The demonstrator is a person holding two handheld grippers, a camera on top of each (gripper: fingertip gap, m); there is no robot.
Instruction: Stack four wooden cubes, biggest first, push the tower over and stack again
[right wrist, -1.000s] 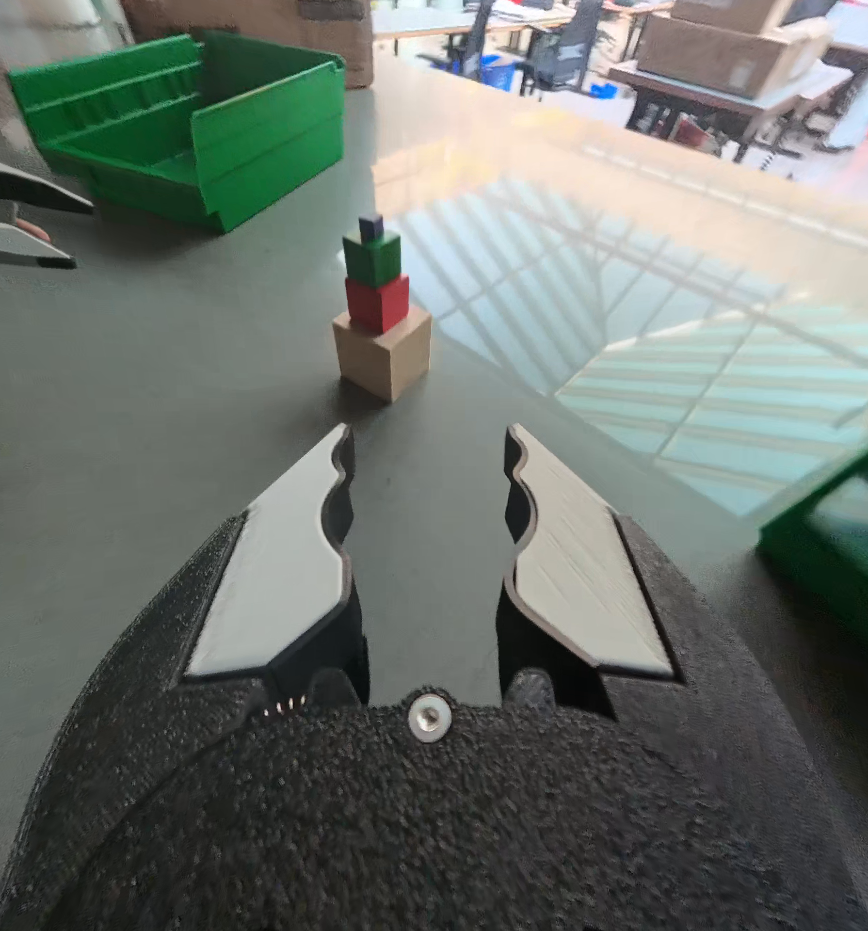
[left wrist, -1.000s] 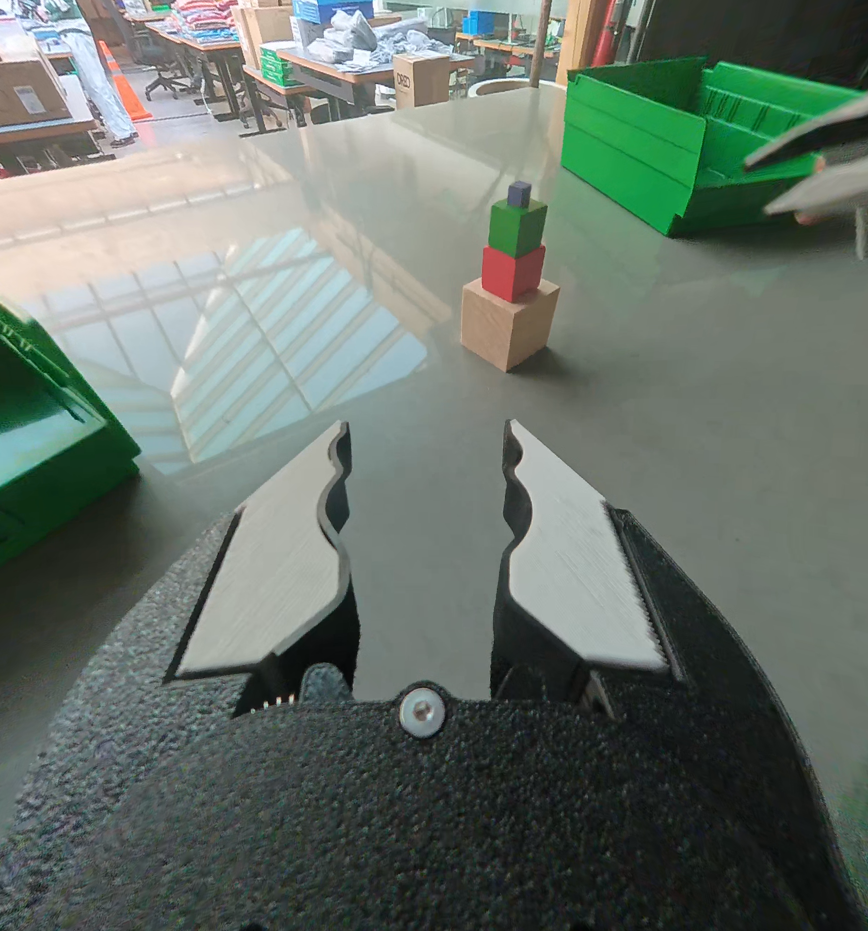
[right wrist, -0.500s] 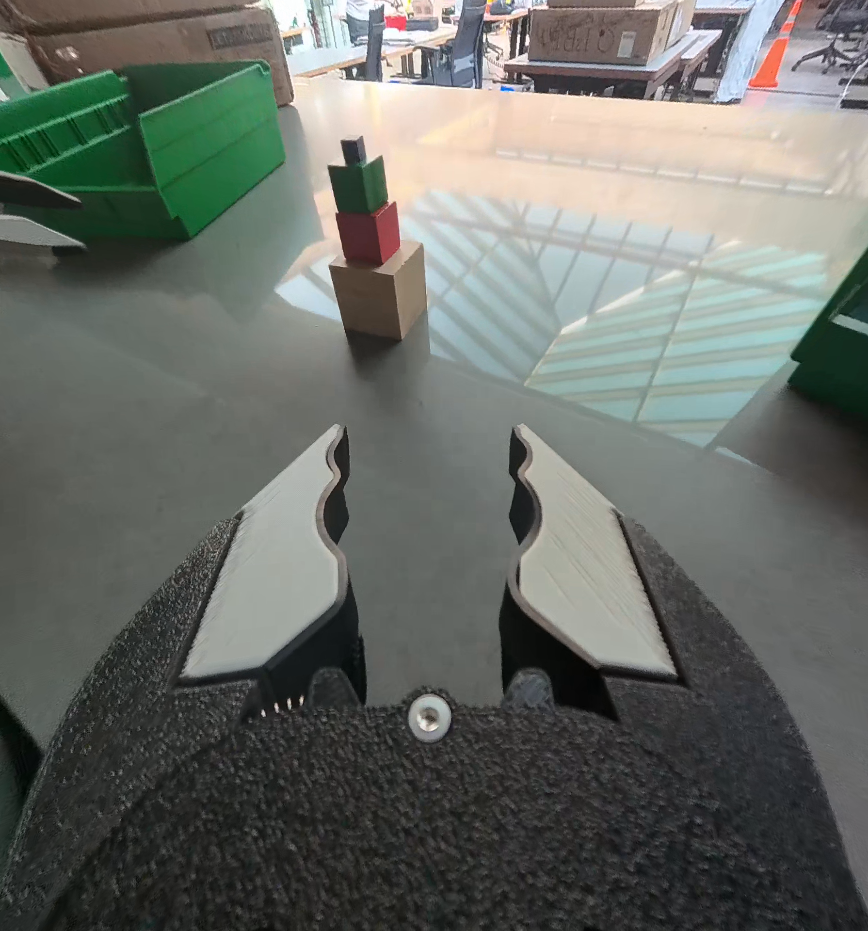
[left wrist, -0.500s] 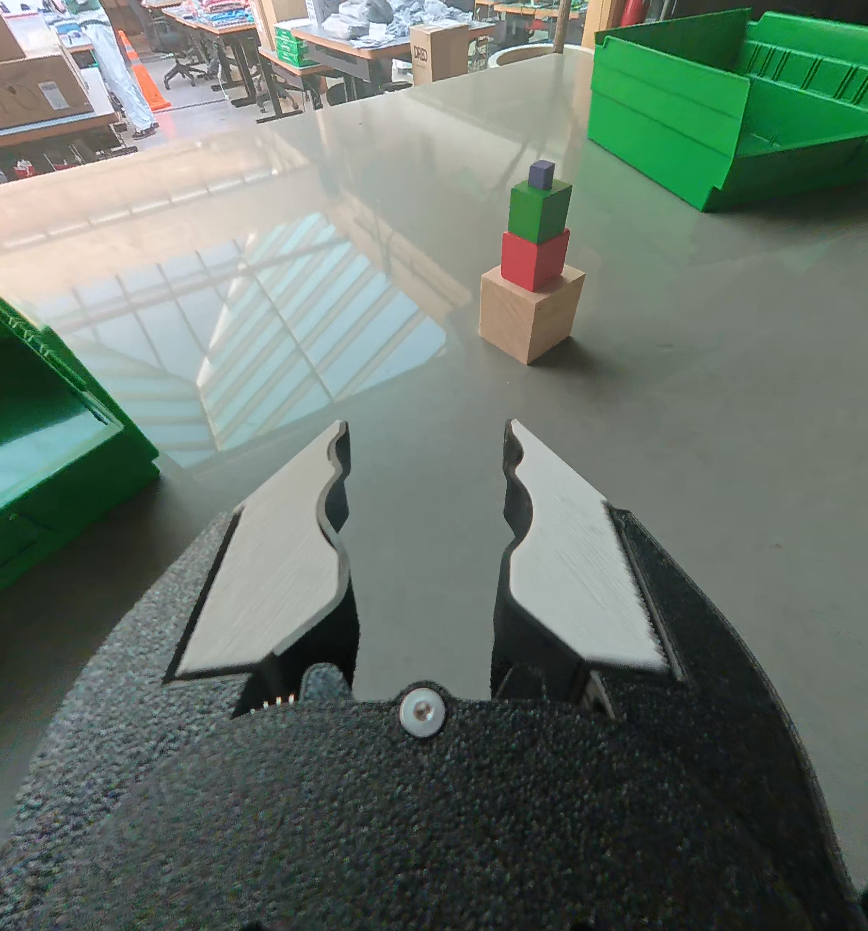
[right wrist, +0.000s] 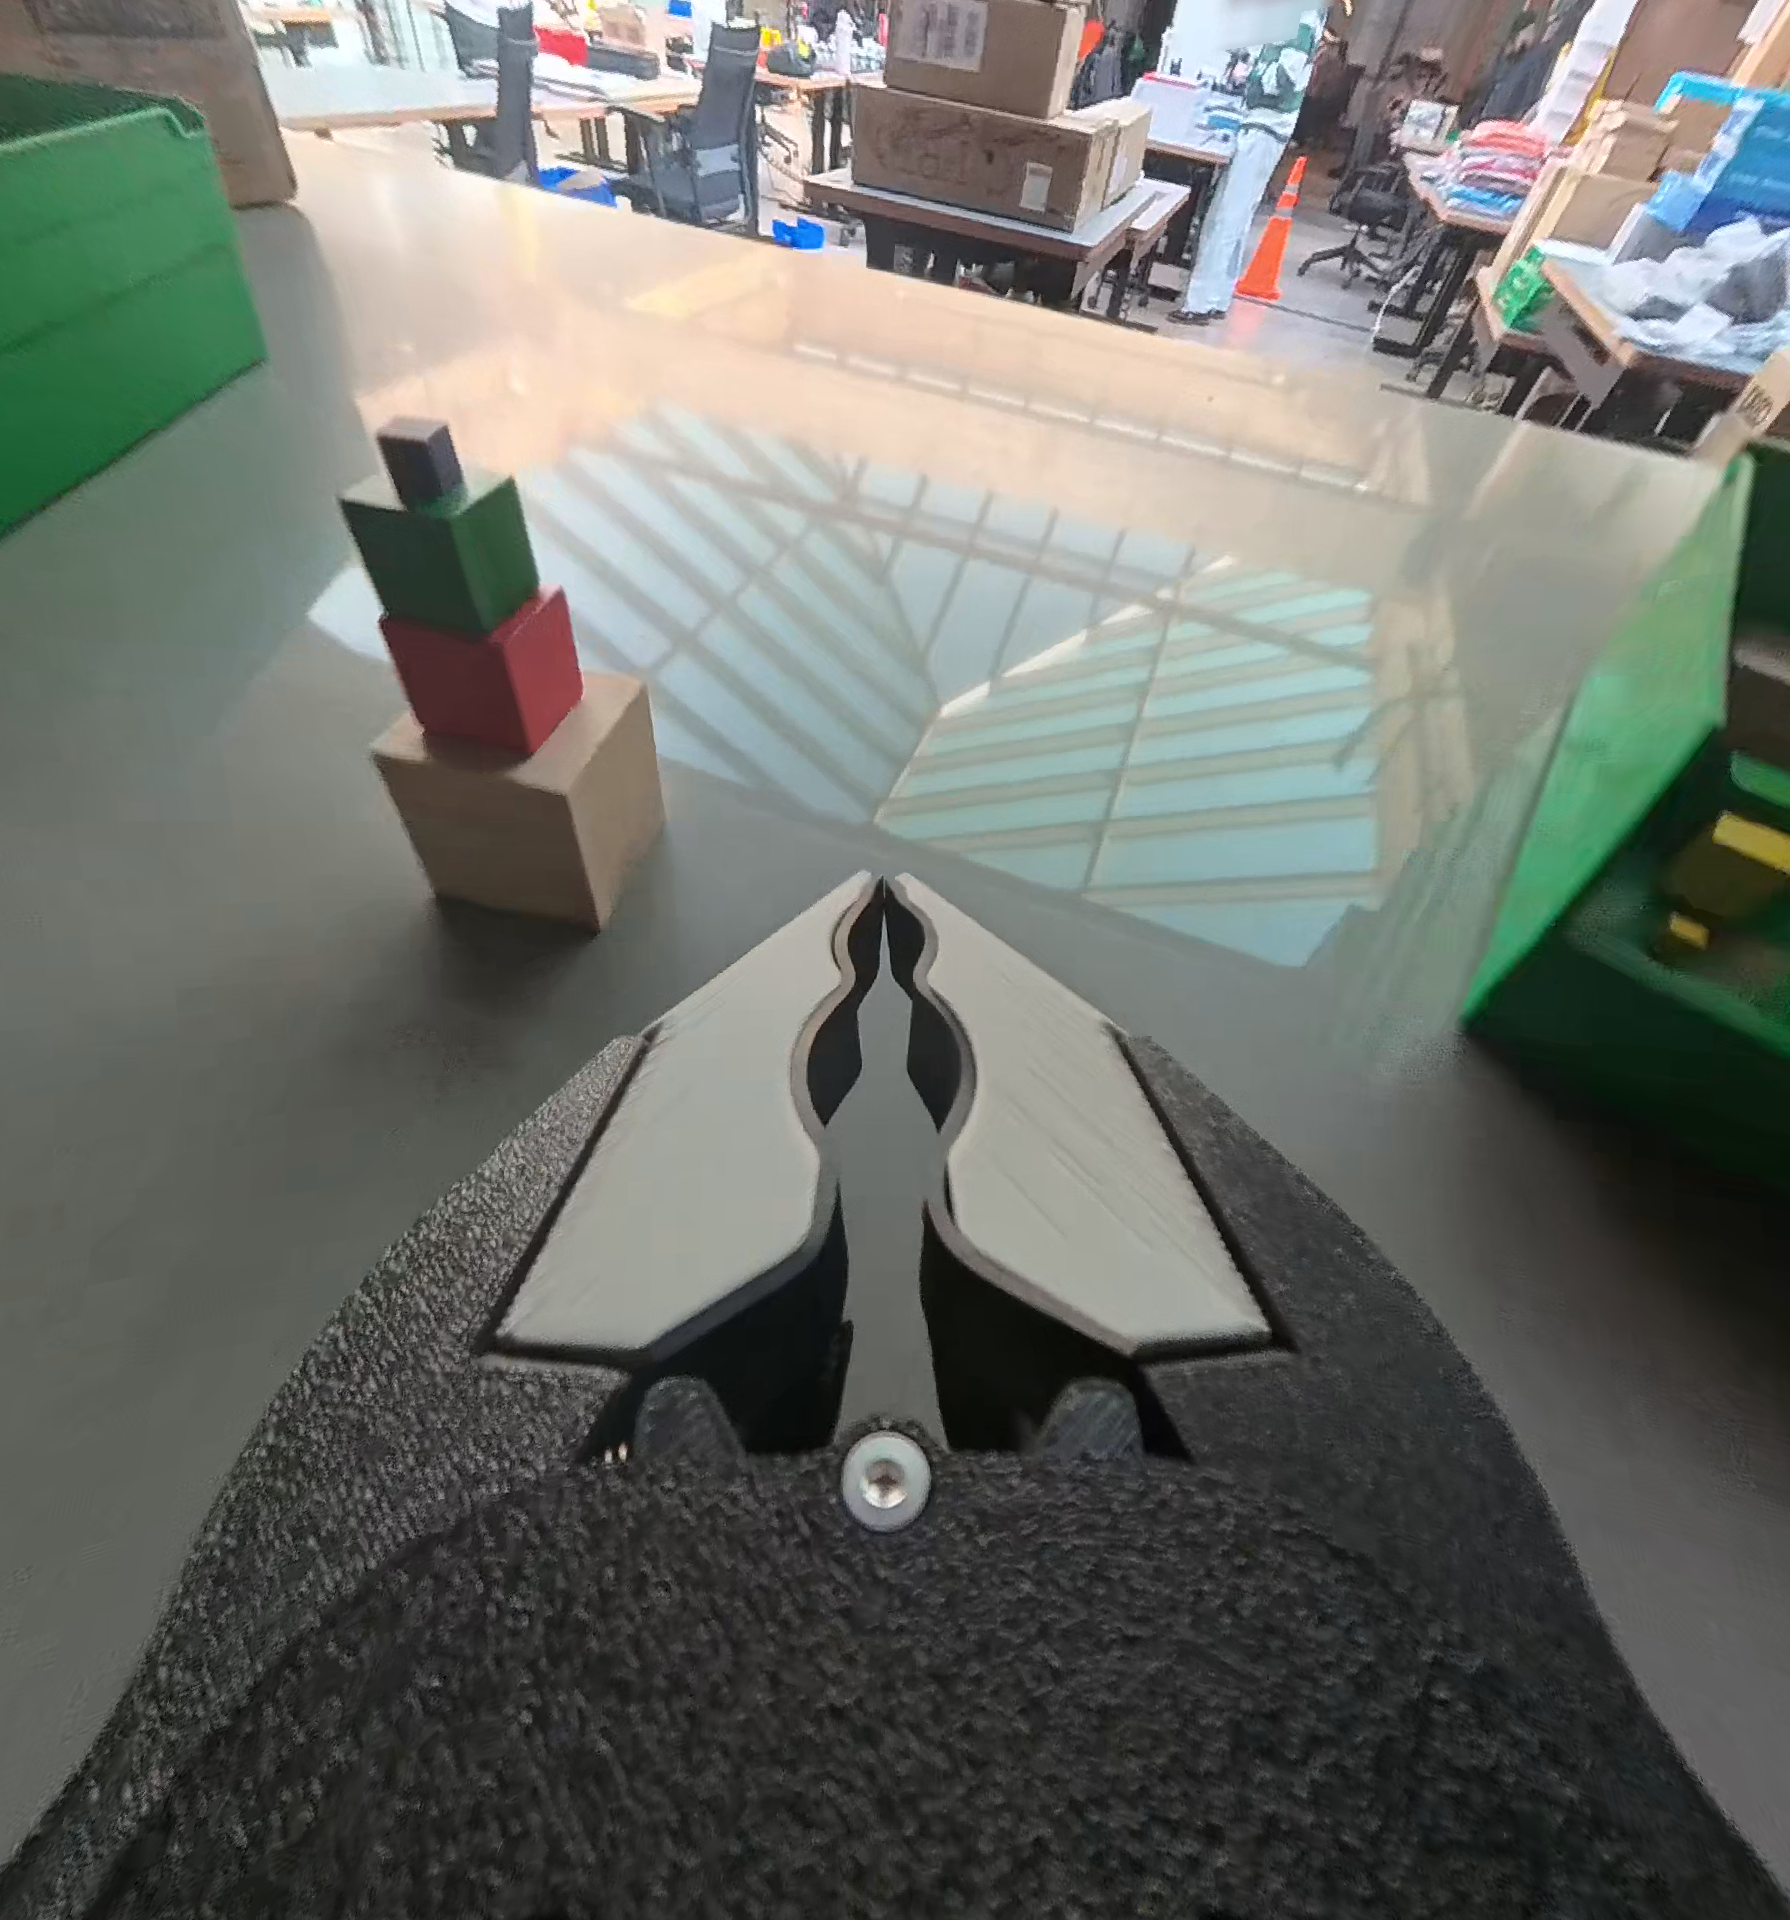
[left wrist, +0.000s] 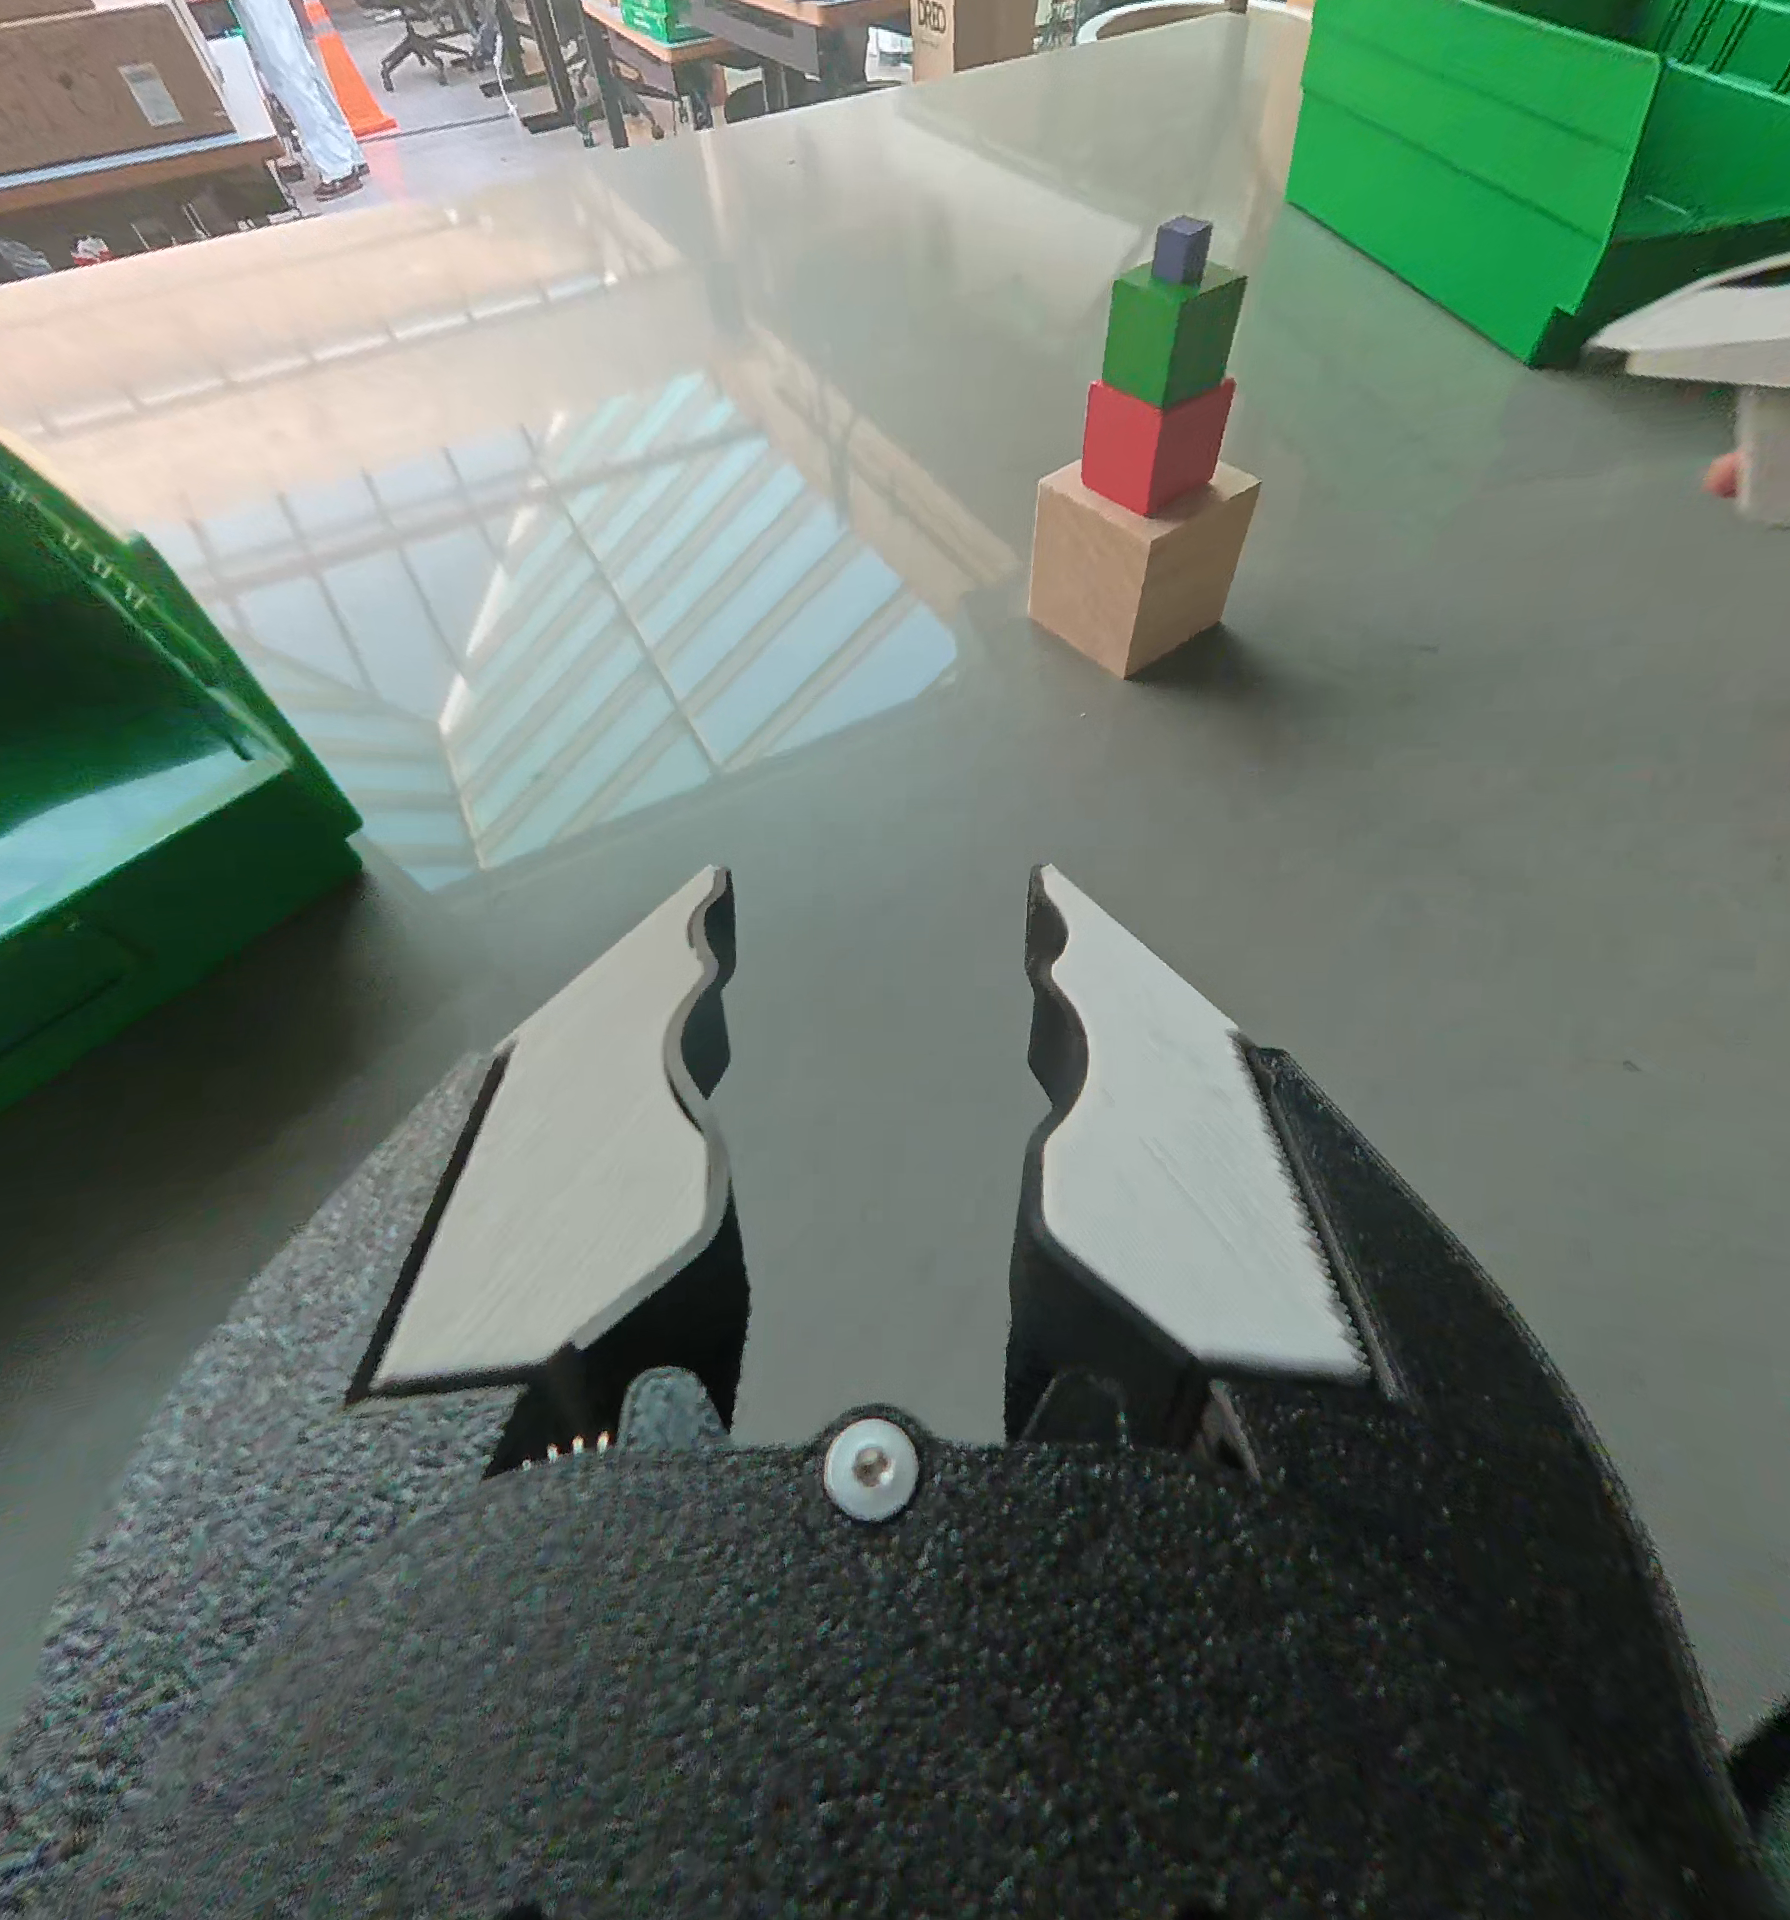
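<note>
A stack of blocks stands on the grey table: a tan wooden cube at the bottom, then a red cube, a green cube and a small dark blue cube on top. My left gripper is open and empty, short of the stack and to its left. My right gripper is shut with nothing between its tips, just right of the stack's tan cube. The right gripper's white fingers show at the right edge of the left wrist view.
Green plastic bins stand around: one at the far right and one at the left of the left wrist view. In the right wrist view a green bin holds yellow blocks. Work tables, boxes and an orange cone lie beyond the table. The grippers' ends are close to 30 cm from one another.
My right gripper has shut on air and swung to the right, closer to the stack. My left gripper has moved nearer to the stack and stays open.
</note>
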